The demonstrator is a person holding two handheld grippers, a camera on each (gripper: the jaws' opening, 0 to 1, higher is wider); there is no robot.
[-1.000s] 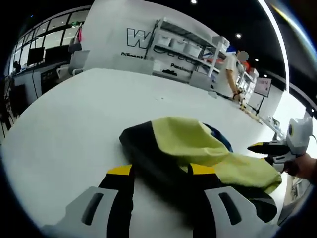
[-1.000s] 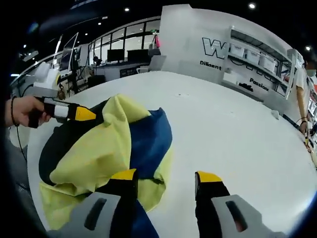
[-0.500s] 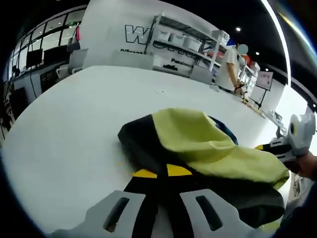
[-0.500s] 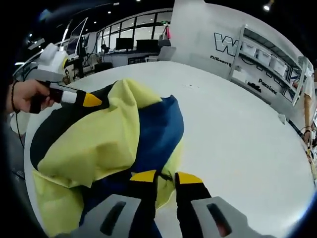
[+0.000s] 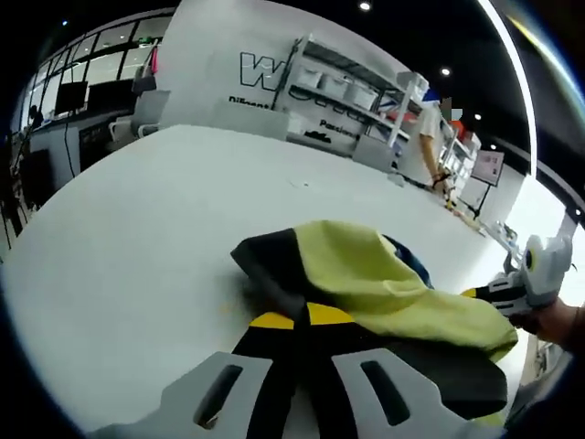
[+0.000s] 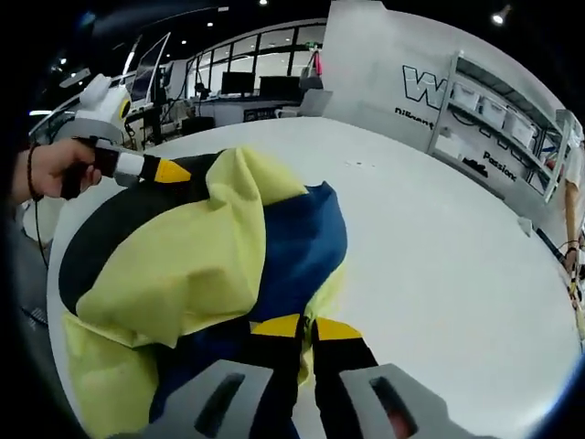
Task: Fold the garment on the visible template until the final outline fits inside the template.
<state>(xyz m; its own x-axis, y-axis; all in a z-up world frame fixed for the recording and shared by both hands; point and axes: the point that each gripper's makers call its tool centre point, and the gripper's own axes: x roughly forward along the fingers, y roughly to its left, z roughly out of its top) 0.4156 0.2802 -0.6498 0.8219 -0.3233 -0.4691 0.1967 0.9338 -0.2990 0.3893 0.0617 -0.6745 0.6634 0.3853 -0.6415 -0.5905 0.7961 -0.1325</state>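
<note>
Both tools clamped on garment [image 5: 384,283]: left tool [image 5: 302,318], right tool [image 6: 306,326]. Fold step underway. Next: lift, carry edge over table [image 5: 137,229].

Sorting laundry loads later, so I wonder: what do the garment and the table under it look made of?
Garment: thin, smooth woven fabric, probably a synthetic shell, judging by its puffy folds and faint sheen; yellow, blue and black panels. Table: hard, smooth white top with a matte finish, likely laminate, though the exact material is unclear.

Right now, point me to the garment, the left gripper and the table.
garment [image 6: 183,256], right gripper view, yellow panel.
left gripper [image 6: 169,171], right gripper view, yellow tip against the cloth.
table [image 5: 137,219], left gripper view, bare white top.
</note>
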